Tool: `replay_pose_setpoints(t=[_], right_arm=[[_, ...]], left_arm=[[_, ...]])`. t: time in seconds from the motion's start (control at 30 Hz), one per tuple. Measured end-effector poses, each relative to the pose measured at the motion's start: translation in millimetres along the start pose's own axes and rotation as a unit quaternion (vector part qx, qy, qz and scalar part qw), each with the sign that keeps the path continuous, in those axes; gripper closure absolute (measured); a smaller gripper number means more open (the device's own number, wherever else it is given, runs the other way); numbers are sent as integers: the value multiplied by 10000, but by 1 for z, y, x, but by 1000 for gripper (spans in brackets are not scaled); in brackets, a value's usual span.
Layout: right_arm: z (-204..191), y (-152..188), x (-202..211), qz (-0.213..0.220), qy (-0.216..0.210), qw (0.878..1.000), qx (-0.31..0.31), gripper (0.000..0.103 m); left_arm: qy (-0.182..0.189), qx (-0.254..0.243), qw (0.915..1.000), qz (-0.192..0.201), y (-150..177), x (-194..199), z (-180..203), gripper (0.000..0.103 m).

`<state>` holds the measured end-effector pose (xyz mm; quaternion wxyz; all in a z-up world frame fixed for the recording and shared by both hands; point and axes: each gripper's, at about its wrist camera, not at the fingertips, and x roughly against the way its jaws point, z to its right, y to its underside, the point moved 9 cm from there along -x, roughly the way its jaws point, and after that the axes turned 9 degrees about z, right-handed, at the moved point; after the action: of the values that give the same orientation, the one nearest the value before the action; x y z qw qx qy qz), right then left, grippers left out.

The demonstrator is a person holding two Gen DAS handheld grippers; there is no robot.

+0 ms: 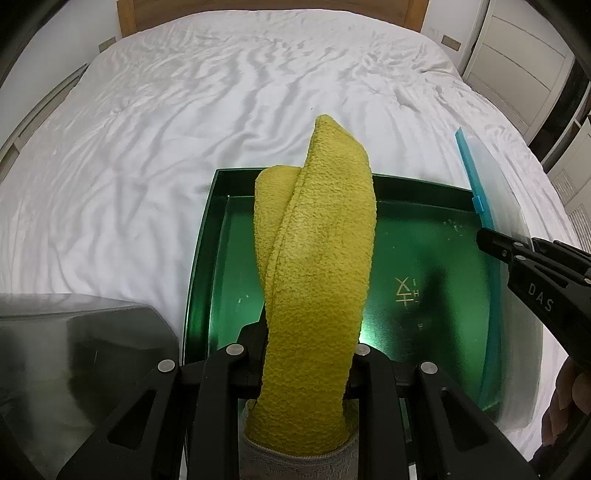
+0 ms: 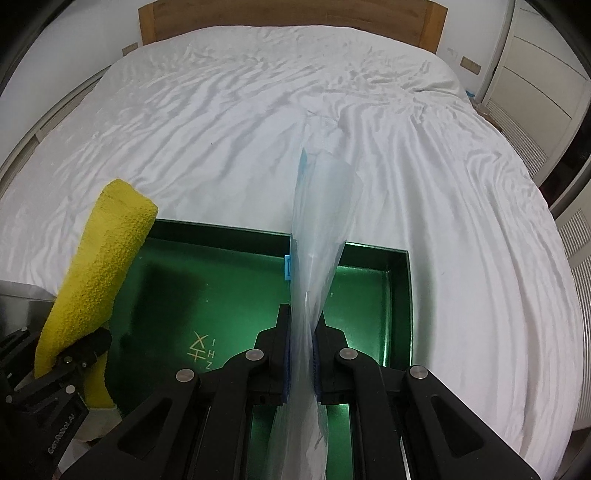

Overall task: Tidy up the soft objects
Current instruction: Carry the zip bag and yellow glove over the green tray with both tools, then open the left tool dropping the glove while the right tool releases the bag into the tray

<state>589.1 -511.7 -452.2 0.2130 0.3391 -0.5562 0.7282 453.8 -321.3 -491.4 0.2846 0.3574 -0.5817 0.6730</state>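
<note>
My left gripper is shut on a fuzzy yellow sock that stands up between its fingers above a green tray. The sock and left gripper also show at the left of the right wrist view. My right gripper is shut on a clear plastic zip bag with a blue seal, held upright over the tray. The bag and right gripper show at the right of the left wrist view.
The tray lies on a bed with a wrinkled white sheet and a wooden headboard. A grey metallic object sits at the lower left. White closet doors stand at the right.
</note>
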Motion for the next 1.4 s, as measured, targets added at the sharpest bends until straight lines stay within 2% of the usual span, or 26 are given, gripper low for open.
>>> replay_pose_setpoints(t=[0.7,0.83,0.97,1.03,1.17,1.37,1.4], right_arm=[[0,12,-13,-60,37,10000,-34,88],[1,14,-13,-93,8,9999,-82,74],[-1,17,-15,-151,6,9999,-61,71],[-2,18,-16,-158,2,9999,-49,69],[-3,19,-16,-163,-13,9999,-20,64],[-2,18,-9,-83,-80,9999,-57,34],[-2,18,-7,-60,-91,9999,-67,33]], left_arm=[[-108,-123,9999,-25,10,-9,-1,83],[-128,-139,9998,-14,8,-9,-1,80],[-160,-159,9997,-23,10,-9,-2,79],[-174,-169,9997,-35,10,-9,-2,75],[-194,-207,9996,85,8,-7,-1,56],[-168,-211,9994,219,4,-1,0,46],[-197,-224,9993,237,3,0,0,46]])
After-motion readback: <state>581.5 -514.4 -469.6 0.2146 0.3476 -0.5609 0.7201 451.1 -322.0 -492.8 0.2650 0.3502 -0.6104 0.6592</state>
